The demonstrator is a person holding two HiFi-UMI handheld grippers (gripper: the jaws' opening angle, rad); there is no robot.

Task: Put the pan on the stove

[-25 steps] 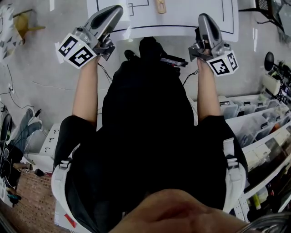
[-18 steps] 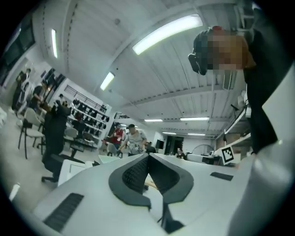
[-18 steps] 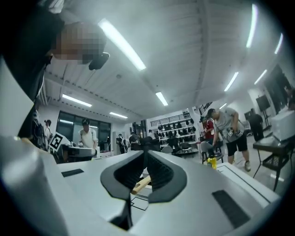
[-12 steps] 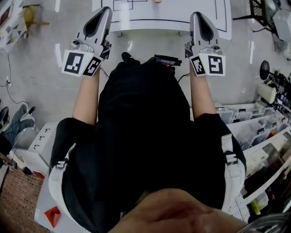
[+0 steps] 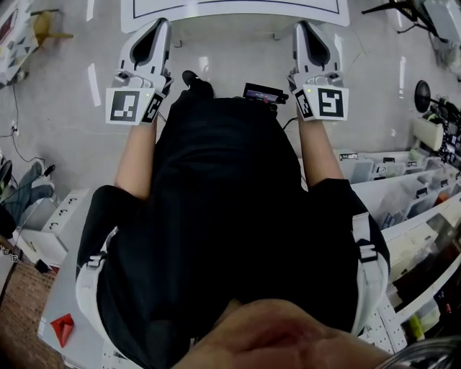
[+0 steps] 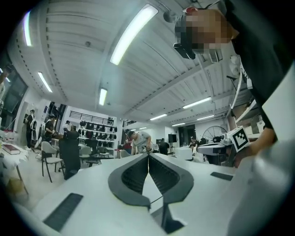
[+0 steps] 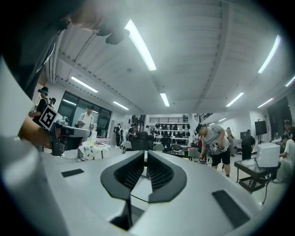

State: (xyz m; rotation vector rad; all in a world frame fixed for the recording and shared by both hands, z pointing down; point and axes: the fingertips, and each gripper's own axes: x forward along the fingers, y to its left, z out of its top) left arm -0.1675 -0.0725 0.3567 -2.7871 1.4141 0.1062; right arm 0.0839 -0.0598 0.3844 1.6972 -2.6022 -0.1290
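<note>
No pan or stove shows in any view. In the head view my left gripper (image 5: 160, 23) and right gripper (image 5: 300, 25) are held out side by side, pointing at the near edge of a white table (image 5: 216, 21) with black lines on it. Both are shut with nothing between the jaws. The left gripper view looks level across a large room, its jaws (image 6: 148, 156) pressed together. So are the jaws in the right gripper view (image 7: 145, 154). My black shirt fills the middle of the head view.
Shelves with plastic bins (image 5: 403, 202) stand at my right and white boxes (image 5: 65, 223) at my left. Cables lie on the grey floor. A small black device (image 5: 263, 92) hangs at my chest. People (image 7: 213, 140), chairs and tables (image 6: 55, 156) fill the room ahead.
The table has slid toward the top of the head view and the wooden item on it has left the picture. Both grippers have straightened to point directly forward. The jaws stayed shut.
</note>
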